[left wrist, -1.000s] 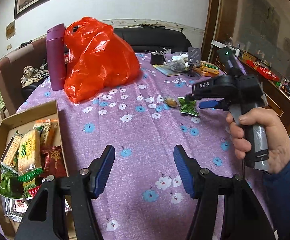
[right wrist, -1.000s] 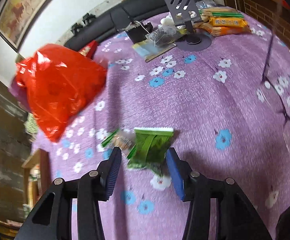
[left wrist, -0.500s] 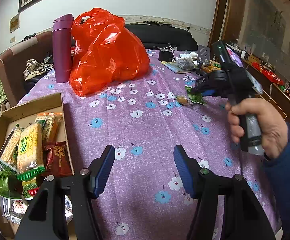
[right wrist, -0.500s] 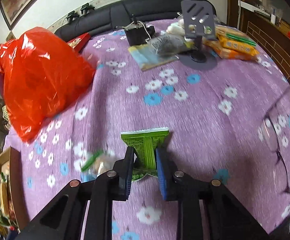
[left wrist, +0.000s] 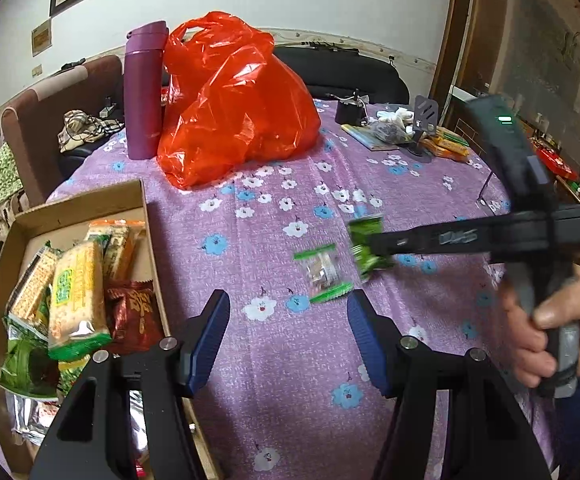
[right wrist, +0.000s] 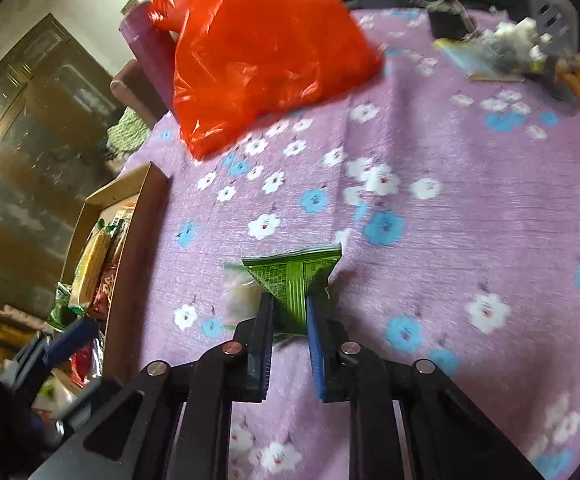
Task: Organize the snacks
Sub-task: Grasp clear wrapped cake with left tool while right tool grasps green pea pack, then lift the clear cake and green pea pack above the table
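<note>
My right gripper (right wrist: 289,314) is shut on a green snack packet (right wrist: 295,276) and holds it above the purple flowered tablecloth; in the left wrist view the gripper (left wrist: 374,254) and the packet (left wrist: 366,246) are blurred at mid-right. A clear snack packet with green ends (left wrist: 322,272) lies on the cloth just left of it, and shows blurred in the right wrist view (right wrist: 240,292). My left gripper (left wrist: 288,334) is open and empty above the cloth. A cardboard box (left wrist: 78,216) with several snack packs stands at the left, also seen in the right wrist view (right wrist: 130,220).
A red plastic bag (left wrist: 234,100) and a purple bottle (left wrist: 144,92) stand at the back of the table. A phone stand (left wrist: 424,120), papers and orange packets (left wrist: 448,146) lie at the back right. Chairs and a sofa stand beyond the table.
My right gripper closed on the green packet, lifted it and carried it left toward the box. The clear packet now lies closer to my left gripper, which stayed open.
</note>
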